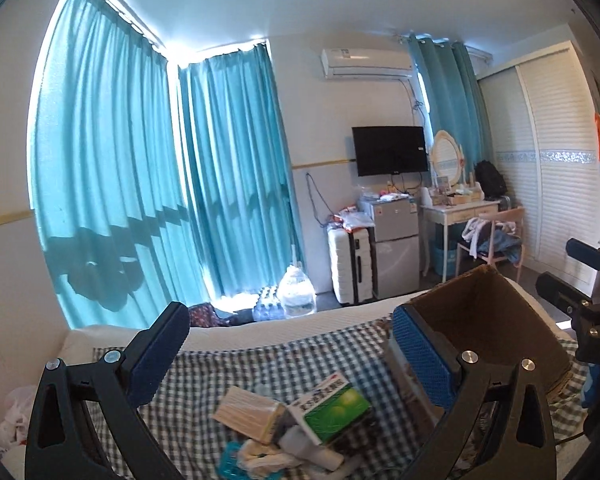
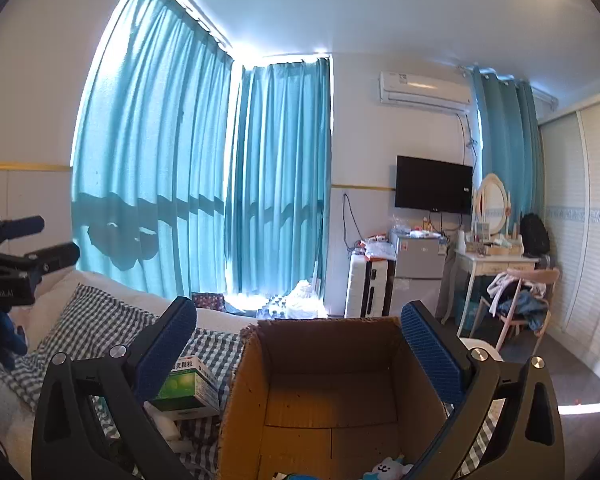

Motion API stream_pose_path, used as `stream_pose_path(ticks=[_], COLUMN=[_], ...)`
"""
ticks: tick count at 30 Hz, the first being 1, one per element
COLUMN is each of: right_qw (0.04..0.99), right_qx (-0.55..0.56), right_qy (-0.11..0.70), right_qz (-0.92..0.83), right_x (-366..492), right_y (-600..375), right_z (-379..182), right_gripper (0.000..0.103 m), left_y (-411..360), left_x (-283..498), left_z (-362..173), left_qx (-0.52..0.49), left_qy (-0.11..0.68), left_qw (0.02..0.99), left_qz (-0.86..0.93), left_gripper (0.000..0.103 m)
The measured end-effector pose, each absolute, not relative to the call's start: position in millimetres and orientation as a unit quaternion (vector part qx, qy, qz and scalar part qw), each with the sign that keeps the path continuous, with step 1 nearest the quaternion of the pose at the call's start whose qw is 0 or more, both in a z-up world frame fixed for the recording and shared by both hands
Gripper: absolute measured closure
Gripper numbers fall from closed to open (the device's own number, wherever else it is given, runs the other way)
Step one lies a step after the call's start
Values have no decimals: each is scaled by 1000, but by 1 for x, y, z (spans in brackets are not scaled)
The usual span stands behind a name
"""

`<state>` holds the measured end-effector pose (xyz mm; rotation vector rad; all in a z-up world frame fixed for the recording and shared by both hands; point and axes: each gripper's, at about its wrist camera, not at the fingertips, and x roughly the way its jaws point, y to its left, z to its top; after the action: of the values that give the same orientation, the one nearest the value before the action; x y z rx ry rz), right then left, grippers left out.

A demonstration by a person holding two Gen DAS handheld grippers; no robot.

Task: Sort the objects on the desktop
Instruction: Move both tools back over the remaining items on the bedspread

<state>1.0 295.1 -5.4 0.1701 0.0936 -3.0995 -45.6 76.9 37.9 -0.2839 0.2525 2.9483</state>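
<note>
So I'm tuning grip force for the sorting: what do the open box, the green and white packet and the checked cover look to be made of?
Open box: brown corrugated cardboard, matte, with frayed cut edges. Green and white packet: thin printed paperboard, slightly glossy, sharp folded corners; likely crushable. Checked cover: woven fabric, soft and matte, wrinkled where it drapes.

Each hand-held gripper (image 1: 290, 354) is black plastic — silver screws at the joints, blue textured pads (image 2: 430, 354) inside.

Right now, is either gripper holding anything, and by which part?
Nothing is held. The left gripper is open above the green box; the right gripper is open over the cardboard box.
</note>
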Motion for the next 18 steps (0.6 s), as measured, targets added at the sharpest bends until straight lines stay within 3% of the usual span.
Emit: stream_pose_path(ticks=[6,14,18], right_qw=[53,105,133], right_qx=[55,9,52], right_qy=[57,68,46], right_qz=[-995,-992,-989], right_x=[3,11,0], right_y=[261,214,196], right_z=[-10,-21,-29], right_gripper=[0,0,0], left_y=[35,-6,-27], left_x=[-38,-48,-54], left_z=[35,8,-6], left_qx=[-56,-83,-116], left_qy=[75,65,35], left_qw=[37,0,-18], left_qz=[995,994,992], left_gripper=[0,0,0])
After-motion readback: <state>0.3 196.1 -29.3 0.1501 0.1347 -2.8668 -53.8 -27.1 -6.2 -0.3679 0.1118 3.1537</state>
